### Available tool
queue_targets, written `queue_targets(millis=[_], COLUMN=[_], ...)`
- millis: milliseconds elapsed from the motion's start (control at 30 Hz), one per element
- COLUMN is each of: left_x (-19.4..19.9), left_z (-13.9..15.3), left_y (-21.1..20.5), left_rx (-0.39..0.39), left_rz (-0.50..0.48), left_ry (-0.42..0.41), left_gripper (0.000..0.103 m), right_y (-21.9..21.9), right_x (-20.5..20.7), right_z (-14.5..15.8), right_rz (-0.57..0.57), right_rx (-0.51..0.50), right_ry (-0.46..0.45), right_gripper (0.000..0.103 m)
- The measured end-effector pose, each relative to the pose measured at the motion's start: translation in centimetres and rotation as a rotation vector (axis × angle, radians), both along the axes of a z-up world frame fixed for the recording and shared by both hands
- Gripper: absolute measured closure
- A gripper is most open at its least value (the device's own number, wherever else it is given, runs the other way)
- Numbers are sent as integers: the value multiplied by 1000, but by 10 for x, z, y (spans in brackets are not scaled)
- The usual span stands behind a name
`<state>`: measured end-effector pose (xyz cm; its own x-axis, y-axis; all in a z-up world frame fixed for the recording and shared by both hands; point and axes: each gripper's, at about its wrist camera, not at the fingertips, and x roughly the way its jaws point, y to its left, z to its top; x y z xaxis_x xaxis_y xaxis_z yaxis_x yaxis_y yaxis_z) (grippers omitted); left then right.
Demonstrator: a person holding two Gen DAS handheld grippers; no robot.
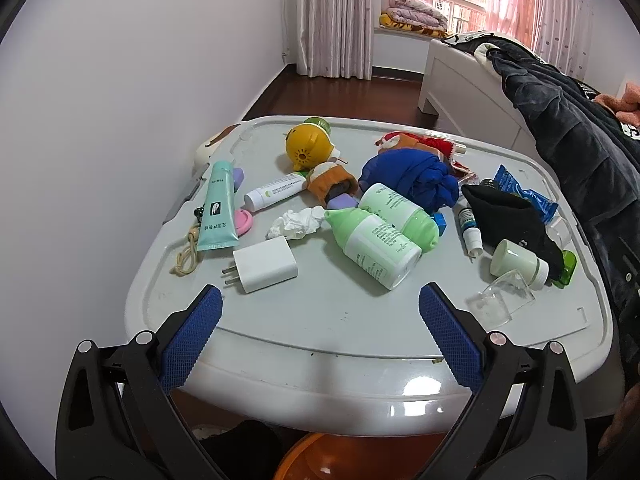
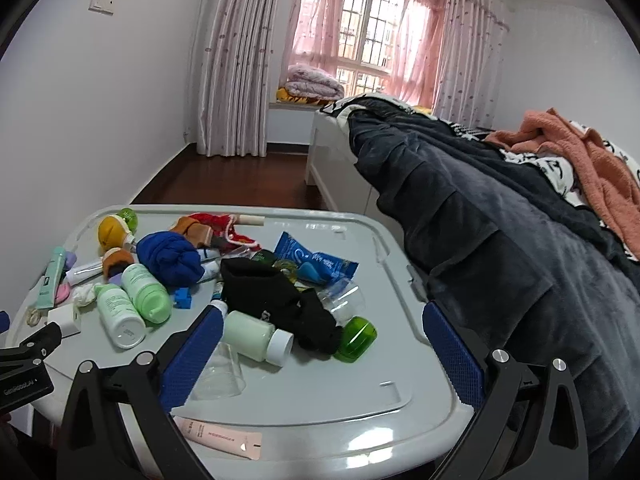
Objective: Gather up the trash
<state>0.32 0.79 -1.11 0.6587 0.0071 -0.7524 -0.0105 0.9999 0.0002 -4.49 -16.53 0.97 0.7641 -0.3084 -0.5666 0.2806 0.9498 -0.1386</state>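
Both my left gripper (image 1: pixel 320 308) and right gripper (image 2: pixel 323 330) gape empty; that crumpled tissue (image 1: pixel 298 222) looks feather-light and squishy, so I'd pinch its middle.

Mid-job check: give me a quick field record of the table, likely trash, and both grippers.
surface: grey plastic lid, cluttered
likely trash: crumpled tissue; blue wrapper; clear plastic cup lying on its side
other items: white charger, two green bottles, black sock, blue cloth
left gripper: open, empty, over near edge
right gripper: open, empty, cup beside its left finger
below the lid: orange container, partly seen
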Motion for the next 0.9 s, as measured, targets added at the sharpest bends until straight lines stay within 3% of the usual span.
queue_targets(millis=[300,900], left_x=[-3,-2], left_z=[3,4], left_y=[-5,-4], left_rx=[39,41], left_rz=[-2,-3], left_ry=[-24,-23], left_gripper=[7,7], right_y=[4,10], right_x=[0,0], right_z=[-1,0], right_rz=[33,44], right_rx=[4,-23], right_ry=[7,3], right_gripper=[4,4])
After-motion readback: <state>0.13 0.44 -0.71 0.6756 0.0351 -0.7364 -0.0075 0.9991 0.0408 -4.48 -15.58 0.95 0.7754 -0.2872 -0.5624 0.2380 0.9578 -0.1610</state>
